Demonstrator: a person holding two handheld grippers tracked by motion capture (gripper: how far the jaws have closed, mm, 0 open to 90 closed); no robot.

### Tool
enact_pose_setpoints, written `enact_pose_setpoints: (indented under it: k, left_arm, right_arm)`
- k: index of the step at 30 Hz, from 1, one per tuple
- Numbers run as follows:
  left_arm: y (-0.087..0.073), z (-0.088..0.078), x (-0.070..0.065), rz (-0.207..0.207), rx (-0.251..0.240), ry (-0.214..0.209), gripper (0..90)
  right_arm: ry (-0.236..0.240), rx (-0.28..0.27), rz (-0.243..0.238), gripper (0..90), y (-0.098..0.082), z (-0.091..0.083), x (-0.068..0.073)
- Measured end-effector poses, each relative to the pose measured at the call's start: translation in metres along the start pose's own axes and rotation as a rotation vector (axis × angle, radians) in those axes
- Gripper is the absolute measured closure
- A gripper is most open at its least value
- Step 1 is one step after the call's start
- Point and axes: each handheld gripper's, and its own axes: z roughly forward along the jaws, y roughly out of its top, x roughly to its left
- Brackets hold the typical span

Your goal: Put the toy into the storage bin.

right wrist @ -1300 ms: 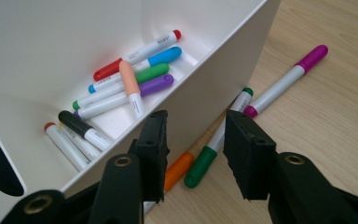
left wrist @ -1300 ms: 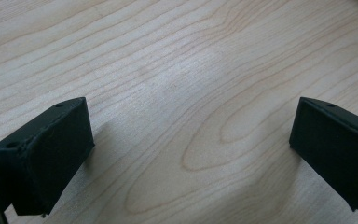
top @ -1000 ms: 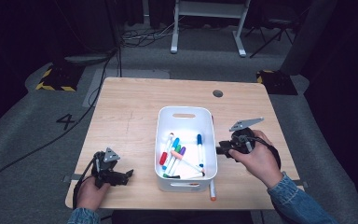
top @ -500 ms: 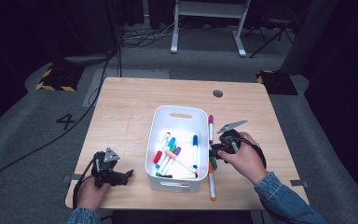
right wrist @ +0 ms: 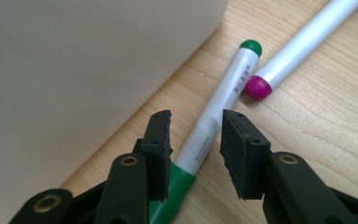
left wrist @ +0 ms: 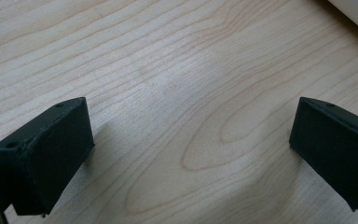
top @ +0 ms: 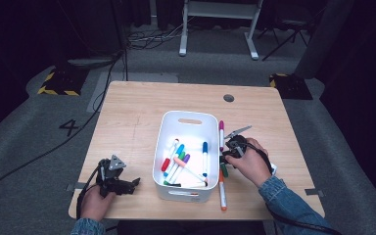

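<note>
High view: right gripper (top: 227, 155) sits just right of the white bin (top: 185, 121), over the green marker (top: 223, 170) lying along the bin's right wall; left gripper (top: 127, 185) rests well left of the bin.

Left gripper view: jaws wide apart over bare table (left wrist: 177, 93).

Right gripper view: jaws have just been closing, straddling the green marker (right wrist: 223, 105) without touching it; its long axis runs away between them, beside the bin wall (right wrist: 74, 70). A magenta marker (right wrist: 303, 44) lies just beyond.

Tabletop (top: 137, 112) light wood grain. Bin (top: 169, 125) white. Marker (right wrist: 214, 116) between the black fingers (right wrist: 158, 144): white barrel, green cap and green end. Marker beside it (right wrist: 303, 42): white barrel, magenta cap. Marker by the bin's front (top: 222, 191): orange. Sleeve (top: 286, 198) blue denim.
</note>
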Motion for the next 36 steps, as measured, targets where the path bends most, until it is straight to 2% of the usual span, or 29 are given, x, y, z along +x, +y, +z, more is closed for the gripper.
enact_pose_setpoints:
  k: [7, 12, 15, 23, 36]
  left_arm:
    - [0.000, 0.000, 0.000, 0.000, 0.000, 0.000, 0.0]
    - [0.000, 0.000, 0.000, 0.000, 0.000, 0.001, 0.0]
    - [0.000, 0.000, 0.000, 0.001, 0.000, 0.006, 0.0]
    - [0.000, 0.000, 0.000, -0.001, 0.000, -0.002, 0.0]
    - [0.000, 0.000, 0.000, 0.000, 0.000, 0.002, 0.0]
  right_arm:
    - [-0.022, 0.051, -0.002, 74.3, -0.002, 0.009, -0.003]
    - [-0.048, 0.073, 0.021, 77.1, -0.004, 0.009, -0.005]
    - [-0.030, 0.072, 0.033, 77.2, -0.005, 0.008, -0.006]
    - [-0.034, 0.048, 0.033, 77.2, -0.003, -0.010, -0.006]
    - [0.002, -0.005, 0.047, 77.2, -0.005, -0.043, -0.003]
